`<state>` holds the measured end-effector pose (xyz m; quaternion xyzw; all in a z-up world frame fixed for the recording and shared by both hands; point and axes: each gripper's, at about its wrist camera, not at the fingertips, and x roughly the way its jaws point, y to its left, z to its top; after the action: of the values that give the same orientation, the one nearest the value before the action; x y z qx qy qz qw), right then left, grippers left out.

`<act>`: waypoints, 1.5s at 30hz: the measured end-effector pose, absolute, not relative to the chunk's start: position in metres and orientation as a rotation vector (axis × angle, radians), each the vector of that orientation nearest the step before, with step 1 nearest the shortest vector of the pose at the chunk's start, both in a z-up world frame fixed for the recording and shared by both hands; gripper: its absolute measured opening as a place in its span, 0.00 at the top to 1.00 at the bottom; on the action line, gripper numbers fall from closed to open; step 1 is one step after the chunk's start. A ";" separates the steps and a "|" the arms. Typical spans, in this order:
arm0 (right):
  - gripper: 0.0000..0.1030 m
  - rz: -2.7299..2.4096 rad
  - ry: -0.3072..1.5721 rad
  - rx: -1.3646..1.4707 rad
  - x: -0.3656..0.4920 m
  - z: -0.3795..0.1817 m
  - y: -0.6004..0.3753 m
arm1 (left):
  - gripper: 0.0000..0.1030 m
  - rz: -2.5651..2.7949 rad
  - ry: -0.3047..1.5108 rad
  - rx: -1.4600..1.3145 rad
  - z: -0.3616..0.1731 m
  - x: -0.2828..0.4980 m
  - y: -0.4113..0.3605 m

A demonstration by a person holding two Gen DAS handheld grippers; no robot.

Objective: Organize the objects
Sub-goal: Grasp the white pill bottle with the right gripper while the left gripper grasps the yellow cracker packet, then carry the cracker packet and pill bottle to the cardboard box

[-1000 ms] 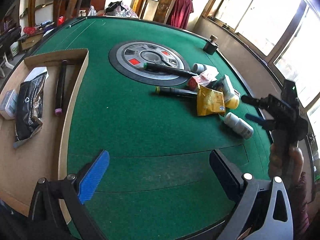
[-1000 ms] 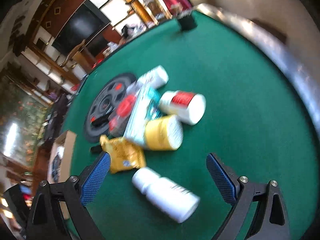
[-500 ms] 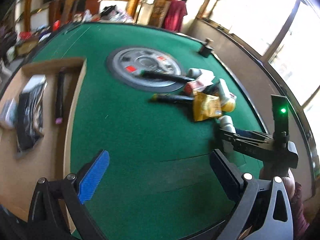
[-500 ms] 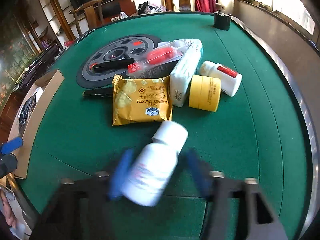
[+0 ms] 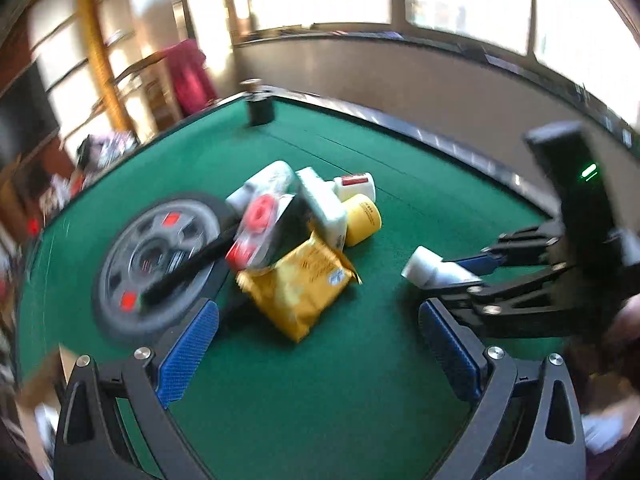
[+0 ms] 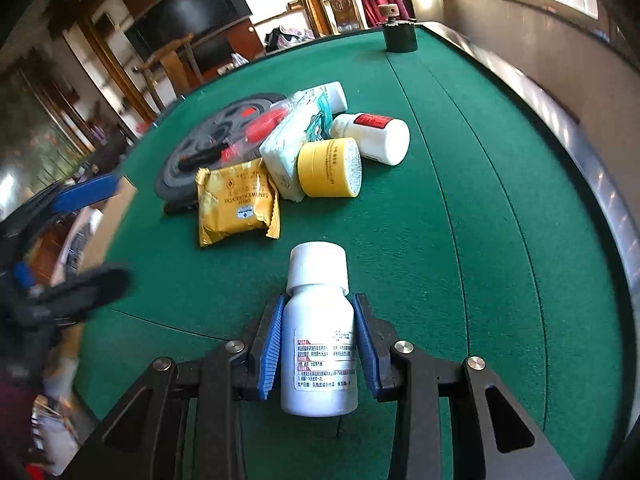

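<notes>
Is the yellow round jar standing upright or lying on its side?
Lying on its side: the yellow round jar shows its silvery end face sideways on the green felt table.

Blurred yellow snack packet (image 5: pixel 298 286) between spread left gripper (image 5: pixel 316 354) fingers.

Green felt table (image 6: pixel 460 208), wooden chairs (image 6: pixel 176 60), dark television (image 6: pixel 188 20) behind.

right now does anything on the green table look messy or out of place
Yes: the packets and jars lie heaped together, partly over the round black centre plate. The right gripper holds a white bottle; nothing looks spilled.
</notes>
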<state>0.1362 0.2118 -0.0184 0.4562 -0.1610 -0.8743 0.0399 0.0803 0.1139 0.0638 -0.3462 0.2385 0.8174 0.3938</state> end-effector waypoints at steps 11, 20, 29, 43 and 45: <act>0.63 -2.566 -0.706 1.329 0.138 -0.024 0.231 | 0.29 1.912 0.892 -0.941 0.011 0.044 0.165; 0.55 -2.656 -0.495 1.355 0.140 -0.018 0.206 | 0.57 1.924 0.728 -1.067 0.010 0.048 0.145; 0.64 -2.792 -0.230 1.460 0.136 -0.016 0.179 | 0.58 2.069 0.551 -1.136 0.010 0.053 0.132; 0.64 -2.683 -0.397 1.435 0.150 -0.005 0.164 | 0.58 2.238 0.128 -1.078 0.075 0.098 -0.006; 0.64 -2.671 -0.384 1.404 0.152 0.003 0.154 | 0.58 2.265 0.104 -1.070 0.080 0.103 -0.022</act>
<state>0.1518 0.1538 0.0030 0.4610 -0.1260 -0.8770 0.0497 0.1027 -0.0225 0.0802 -0.4054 0.0393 0.8584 0.3119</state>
